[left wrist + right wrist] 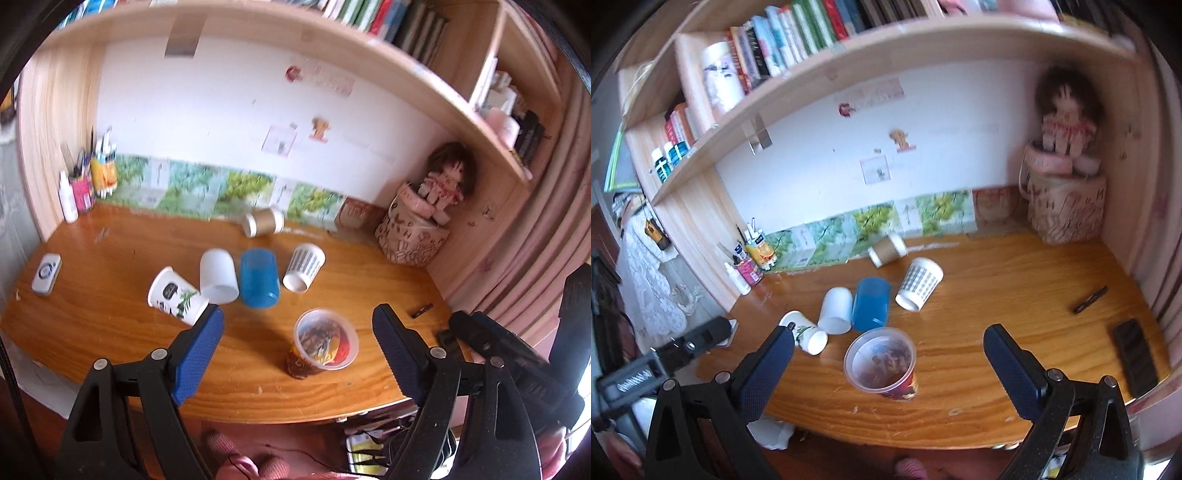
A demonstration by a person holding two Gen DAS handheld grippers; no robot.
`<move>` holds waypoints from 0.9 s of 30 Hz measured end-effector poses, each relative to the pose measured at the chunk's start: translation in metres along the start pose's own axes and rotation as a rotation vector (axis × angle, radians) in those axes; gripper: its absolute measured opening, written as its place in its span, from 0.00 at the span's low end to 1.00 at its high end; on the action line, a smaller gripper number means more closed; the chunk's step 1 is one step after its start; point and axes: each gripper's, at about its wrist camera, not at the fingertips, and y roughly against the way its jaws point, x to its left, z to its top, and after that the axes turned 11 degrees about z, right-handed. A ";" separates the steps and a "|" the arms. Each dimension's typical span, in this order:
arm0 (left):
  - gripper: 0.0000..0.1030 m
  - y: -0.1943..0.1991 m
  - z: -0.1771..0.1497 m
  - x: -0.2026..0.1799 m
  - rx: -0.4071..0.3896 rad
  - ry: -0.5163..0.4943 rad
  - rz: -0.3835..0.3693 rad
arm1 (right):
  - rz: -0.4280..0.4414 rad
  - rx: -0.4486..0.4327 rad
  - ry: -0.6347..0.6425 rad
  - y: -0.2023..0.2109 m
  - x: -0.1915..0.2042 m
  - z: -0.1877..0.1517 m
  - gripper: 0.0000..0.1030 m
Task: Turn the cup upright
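A clear plastic cup with a red printed picture [325, 343] [881, 363] stands upright near the desk's front edge. Behind it several cups lie on their sides: a white cup with a leaf print [177, 295] [805, 332], a plain white cup [218, 277] [834, 308], a blue cup [258, 278] [871, 304], a white cup with a grey pattern [304, 267] [919, 282] and a brown paper cup [264, 221] [886, 251]. My left gripper [297, 354] is open, above the front edge, around the printed cup's line of sight. My right gripper [886, 363] is open and empty, also above the front edge.
The wooden desk [110, 295] has a white tin [46, 273] at the left, pen pots and a bottle [83, 188] at the back left, a patterned box with a doll [417, 229] [1067, 206] at the back right, and a black pen [1091, 294] and a black slab [1136, 356] at the right.
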 end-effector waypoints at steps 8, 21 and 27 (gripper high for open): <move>0.99 0.028 0.004 -0.018 -0.105 -0.008 0.066 | 0.010 -0.068 0.045 0.025 0.019 -0.006 1.00; 0.99 0.051 -0.022 -0.046 -0.262 0.011 0.326 | -0.019 -0.094 0.082 0.050 0.012 -0.007 1.00; 0.99 0.053 -0.027 -0.053 -0.277 0.038 0.355 | -0.043 -0.120 0.044 0.063 0.000 -0.013 1.00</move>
